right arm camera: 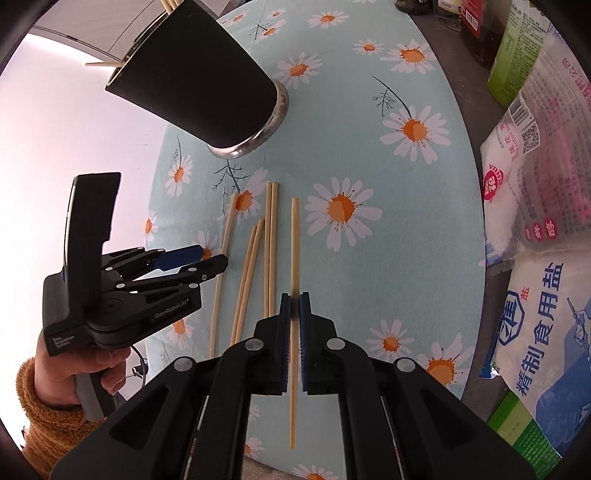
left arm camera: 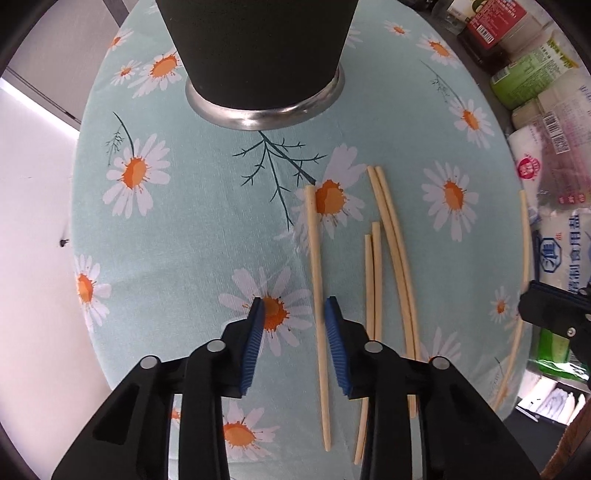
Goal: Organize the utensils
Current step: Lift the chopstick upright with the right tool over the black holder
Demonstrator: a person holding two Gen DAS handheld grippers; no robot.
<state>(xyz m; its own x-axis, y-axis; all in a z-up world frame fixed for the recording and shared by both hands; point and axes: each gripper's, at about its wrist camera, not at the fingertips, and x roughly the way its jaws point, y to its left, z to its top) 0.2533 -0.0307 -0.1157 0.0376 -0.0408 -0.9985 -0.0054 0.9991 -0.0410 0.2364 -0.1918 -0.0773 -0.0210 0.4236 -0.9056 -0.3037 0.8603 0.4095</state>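
Several pale wooden chopsticks lie on the daisy-print cloth. A black holder cup with a metal base stands at the far side; it also shows in the right wrist view with chopstick ends sticking out of its top. My left gripper is open, and one chopstick lies between its fingers, close to the right one. My right gripper is shut on a single chopstick lying apart to the right of the others. The left gripper shows in the right wrist view.
Bags of salt, packets and bottles crowd the right edge beside the cloth. The cloth's left edge drops off to a white surface. Two chopstick pairs lie between the grippers.
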